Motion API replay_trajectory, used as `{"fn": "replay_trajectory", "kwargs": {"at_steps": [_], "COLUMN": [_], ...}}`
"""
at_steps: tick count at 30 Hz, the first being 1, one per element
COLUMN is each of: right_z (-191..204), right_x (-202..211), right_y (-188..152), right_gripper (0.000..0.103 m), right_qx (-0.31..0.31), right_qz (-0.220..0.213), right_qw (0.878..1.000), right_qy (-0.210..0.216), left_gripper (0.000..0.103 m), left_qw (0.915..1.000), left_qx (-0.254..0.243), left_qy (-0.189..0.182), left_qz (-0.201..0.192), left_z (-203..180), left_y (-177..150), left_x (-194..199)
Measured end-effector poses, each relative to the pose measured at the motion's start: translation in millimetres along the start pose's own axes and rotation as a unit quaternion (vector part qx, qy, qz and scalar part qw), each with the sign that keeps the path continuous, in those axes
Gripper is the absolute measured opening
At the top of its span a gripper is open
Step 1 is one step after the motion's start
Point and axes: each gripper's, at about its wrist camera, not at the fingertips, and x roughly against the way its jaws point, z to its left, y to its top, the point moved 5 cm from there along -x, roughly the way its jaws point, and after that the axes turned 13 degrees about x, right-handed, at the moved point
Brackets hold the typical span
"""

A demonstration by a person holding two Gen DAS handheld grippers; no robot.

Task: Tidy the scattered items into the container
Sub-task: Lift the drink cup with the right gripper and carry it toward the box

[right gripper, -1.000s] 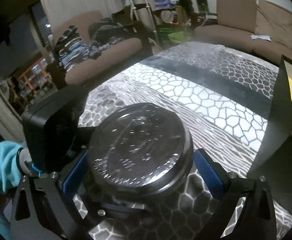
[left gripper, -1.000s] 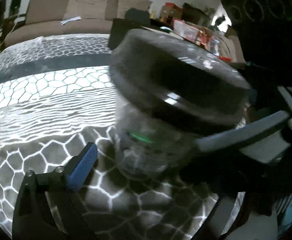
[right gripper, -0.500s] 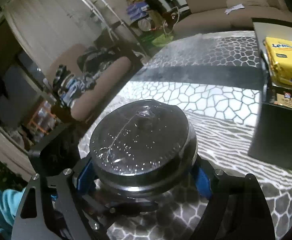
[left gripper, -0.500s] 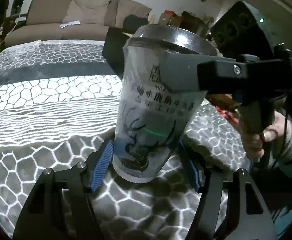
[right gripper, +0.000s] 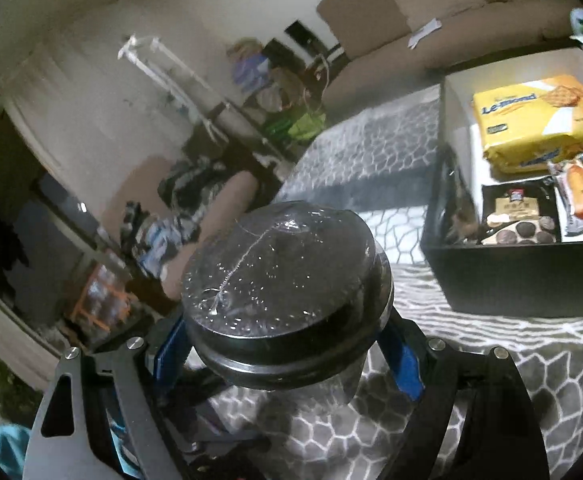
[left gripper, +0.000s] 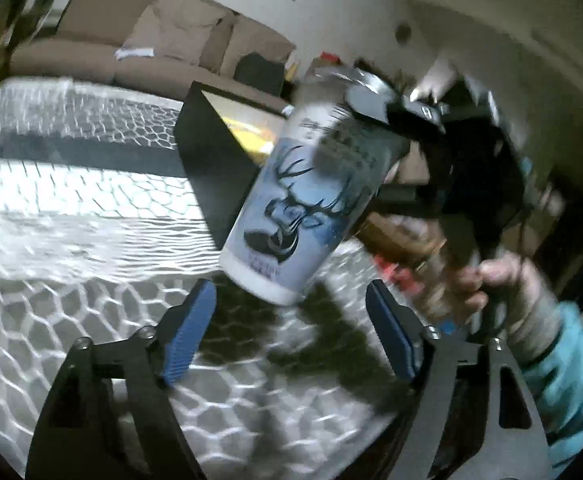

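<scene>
While the right gripper [right gripper: 287, 364] clamps its blue pads against the sides of the cup [right gripper: 287, 292], just under the dark lid [right gripper: 279, 272], the cup hangs clear of the patterned cloth [right gripper: 511, 380] below it. In the right wrist view the lid fills the centre, covered by a wrinkled clear film. The box [right gripper: 531, 284], black outside and pale inside, stands at about two o'clock from the cup, well apart from it. Inside the box lie a yellow biscuit pack [right gripper: 539, 120] at the far side, a black packet [right gripper: 519, 204] nearer, and a bun packet [right gripper: 579, 196] just beside that.

In the left wrist view the cup [left gripper: 303, 212] shows its side, printed with a blue and black deer head, and it leans with its top toward one o'clock. The right gripper [left gripper: 391, 120] holds it near the top, carried by a hand [left gripper: 491, 280] in a blue sleeve [left gripper: 571, 360] at four o'clock. The left gripper [left gripper: 291, 324] stands open beneath the cup; its jaws have just been opening, and the cup's base sits above and between the pad tips without touching either pad. The box [left gripper: 211, 168] stands behind the cup at ten o'clock, one corner toward the camera, something yellow showing inside. A sofa [left gripper: 131, 52] lies beyond the cloth [left gripper: 71, 240] at eleven o'clock. The picture is blurred.
</scene>
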Motion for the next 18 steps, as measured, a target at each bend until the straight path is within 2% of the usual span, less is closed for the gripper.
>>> {"fn": "replay_trajectory", "kwargs": {"at_steps": [1,4,7,12,18], "right_z": [-1.6,-5.7,-10.3,-20.6,-43.6], "right_x": [7.4,26.2,40.0,59.5,79.3], "right_y": [1.4,2.4,1.9,6.0,39.0], "right_gripper": [0.085,0.085,0.085,0.085,0.085], "right_qx": [-0.013,-0.05,-0.081,-0.101,-0.125], "right_qz": [-0.012,-0.041,-0.064,-0.081,-0.098], "right_qw": [1.0,0.998,0.994,0.991,0.987], "right_qy": [0.006,0.026,0.035,0.034,0.021], "left_gripper": [0.077,0.077,0.076,0.07,0.07], "left_qw": [0.9995,0.9909,0.9859,0.9864,0.9879], "left_qx": [0.025,0.104,0.126,0.126,0.116], "left_qy": [-0.019,-0.082,-0.104,-0.102,-0.103], "left_qz": [-0.004,-0.024,-0.036,-0.026,-0.01], "left_z": [0.9,0.5,-8.3,-24.8,-47.1], "left_y": [1.9,8.5,17.6,37.3,64.0], "left_x": [1.4,5.8,5.1,-10.0,-33.7]}}
